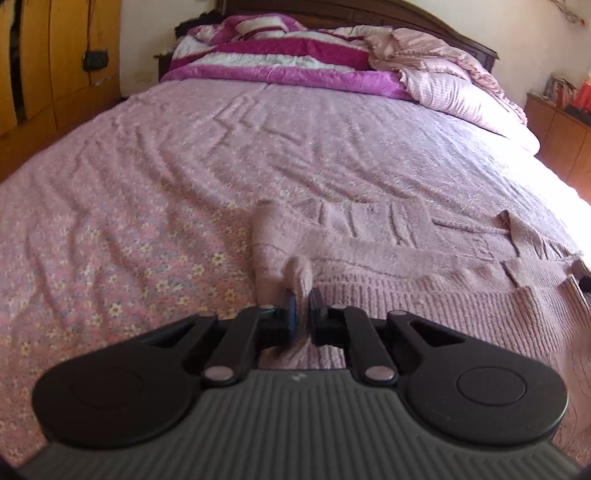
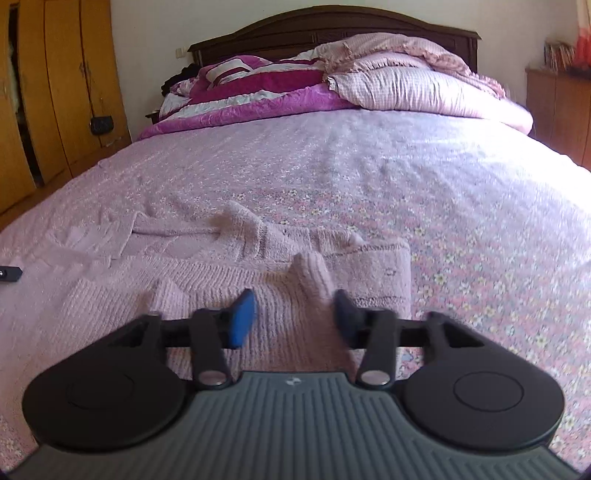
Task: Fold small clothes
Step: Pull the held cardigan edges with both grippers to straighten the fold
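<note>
Left gripper [image 1: 301,301], left wrist view: jaws clamped on a raised fold of the pink knit sweater [image 1: 424,291], which lies flat on the floral bedspread [image 1: 129,221]. Right gripper [image 2: 295,314], right wrist view: jaws apart, a peaked fold of sweater between them, pads [image 2: 242,317] not pressing it. Only this view shows the whole headboard [image 2: 332,26]. Ribbed, fuzzy knit.

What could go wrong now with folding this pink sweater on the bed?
1. The left gripper pinches only a small bunch of the sweater; the loose knit may slip out or stretch.
2. The right gripper is open around a raised fold without pressing it, so lifting now would pull one side only and skew the fold.
</note>
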Available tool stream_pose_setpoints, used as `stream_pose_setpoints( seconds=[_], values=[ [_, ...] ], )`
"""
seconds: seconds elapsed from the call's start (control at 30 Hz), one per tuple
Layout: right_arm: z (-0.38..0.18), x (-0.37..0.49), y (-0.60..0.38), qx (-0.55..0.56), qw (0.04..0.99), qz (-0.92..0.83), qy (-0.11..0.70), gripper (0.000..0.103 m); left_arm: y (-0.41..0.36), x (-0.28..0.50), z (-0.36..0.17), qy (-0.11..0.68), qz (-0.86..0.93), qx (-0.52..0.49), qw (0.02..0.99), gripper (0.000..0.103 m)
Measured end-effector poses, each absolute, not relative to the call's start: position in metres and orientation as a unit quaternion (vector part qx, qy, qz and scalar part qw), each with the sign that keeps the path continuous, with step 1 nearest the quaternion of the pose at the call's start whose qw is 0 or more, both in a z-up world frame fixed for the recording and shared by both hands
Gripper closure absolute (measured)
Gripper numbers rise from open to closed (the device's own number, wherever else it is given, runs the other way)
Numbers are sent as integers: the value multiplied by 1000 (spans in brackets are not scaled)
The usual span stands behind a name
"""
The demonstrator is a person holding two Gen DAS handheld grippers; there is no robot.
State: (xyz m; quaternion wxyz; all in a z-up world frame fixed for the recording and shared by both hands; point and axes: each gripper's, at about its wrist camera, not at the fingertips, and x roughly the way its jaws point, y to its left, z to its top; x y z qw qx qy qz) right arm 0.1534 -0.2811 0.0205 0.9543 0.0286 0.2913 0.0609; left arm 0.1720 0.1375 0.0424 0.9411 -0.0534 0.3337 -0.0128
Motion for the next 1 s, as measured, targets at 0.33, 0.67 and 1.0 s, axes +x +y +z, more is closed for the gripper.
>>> stream_pose_setpoints(
  seconds=[0.33,0.67,1.0],
  values=[
    [76,116,-285,-4,983,35,181,97,127,150,107,223,-5,-28,974,94],
    [107,157,-321,23,986,-21,164,102,125,215,119,210,44,-26,976,94],
    [37,188,-322,75,951,68,292,48,129,218,72,266,47,-6,963,94]
  ],
)
